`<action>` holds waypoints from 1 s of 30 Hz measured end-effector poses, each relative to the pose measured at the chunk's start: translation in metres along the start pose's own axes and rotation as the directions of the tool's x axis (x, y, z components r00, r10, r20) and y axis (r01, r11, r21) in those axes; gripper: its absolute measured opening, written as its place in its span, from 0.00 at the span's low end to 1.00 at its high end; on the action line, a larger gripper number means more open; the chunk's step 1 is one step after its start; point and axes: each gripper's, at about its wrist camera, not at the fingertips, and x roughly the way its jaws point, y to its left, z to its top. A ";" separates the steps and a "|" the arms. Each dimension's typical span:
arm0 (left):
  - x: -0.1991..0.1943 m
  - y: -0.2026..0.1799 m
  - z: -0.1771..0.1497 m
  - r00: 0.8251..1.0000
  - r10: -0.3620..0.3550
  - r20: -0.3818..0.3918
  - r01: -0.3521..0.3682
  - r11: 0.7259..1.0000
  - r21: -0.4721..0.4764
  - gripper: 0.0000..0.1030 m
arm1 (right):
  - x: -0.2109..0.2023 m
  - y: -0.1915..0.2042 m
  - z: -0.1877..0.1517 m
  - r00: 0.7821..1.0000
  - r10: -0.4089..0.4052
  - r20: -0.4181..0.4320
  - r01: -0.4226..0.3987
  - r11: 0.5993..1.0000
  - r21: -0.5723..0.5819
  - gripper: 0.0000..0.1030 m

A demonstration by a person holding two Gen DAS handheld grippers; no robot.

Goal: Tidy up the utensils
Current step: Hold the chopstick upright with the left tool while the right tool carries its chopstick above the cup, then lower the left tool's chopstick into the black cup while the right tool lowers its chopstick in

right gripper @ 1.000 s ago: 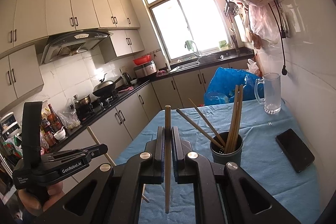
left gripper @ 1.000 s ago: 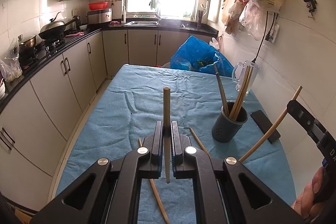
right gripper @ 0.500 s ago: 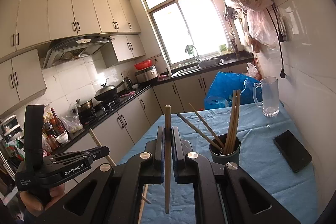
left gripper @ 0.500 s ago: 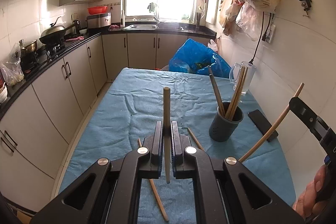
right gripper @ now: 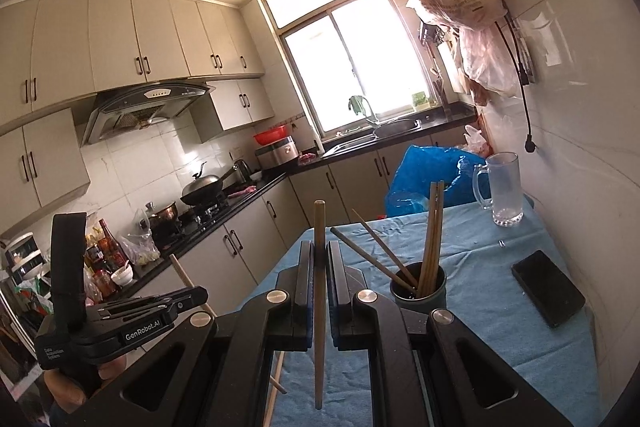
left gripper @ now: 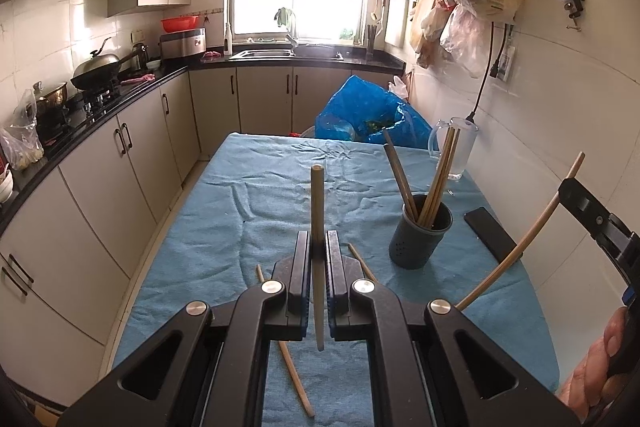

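My left gripper (left gripper: 318,247) is shut on a wooden chopstick (left gripper: 317,203) that stands upright between its jaws, above the blue tablecloth (left gripper: 260,203). My right gripper (right gripper: 319,255) is shut on another wooden chopstick (right gripper: 319,227), also upright; it shows at the right in the left wrist view (left gripper: 532,231). A dark grey utensil holder (left gripper: 420,231) with several chopsticks stands ahead to the right, and also shows in the right wrist view (right gripper: 420,287). Two loose chopsticks (left gripper: 294,379) lie on the cloth under my left gripper.
A black phone (left gripper: 492,231) lies right of the holder by the tiled wall. A glass mug (left gripper: 460,151) stands at the far right corner, with a blue plastic bag (left gripper: 360,115) behind the table. Counter cabinets (left gripper: 132,155) run along the left.
Both views have risen and pulled back a little from the table. The holder sits slightly farther from my left gripper. Both grips are unchanged.
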 end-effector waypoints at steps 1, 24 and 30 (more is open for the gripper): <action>0.001 0.000 0.001 1.000 0.000 -0.002 0.000 1.000 -0.001 0.06 | 0.000 -0.001 0.000 1.000 -0.002 0.000 0.002 1.000 0.002 0.06; 0.054 -0.030 0.045 0.994 -0.096 -0.059 0.098 0.995 0.031 0.06 | 0.035 -0.061 0.036 0.996 -0.084 0.001 0.084 0.995 0.047 0.06; 0.036 -0.050 0.082 0.988 -0.153 0.012 0.152 0.987 0.054 0.06 | 0.027 -0.071 0.065 0.993 -0.104 0.061 0.102 0.994 0.041 0.06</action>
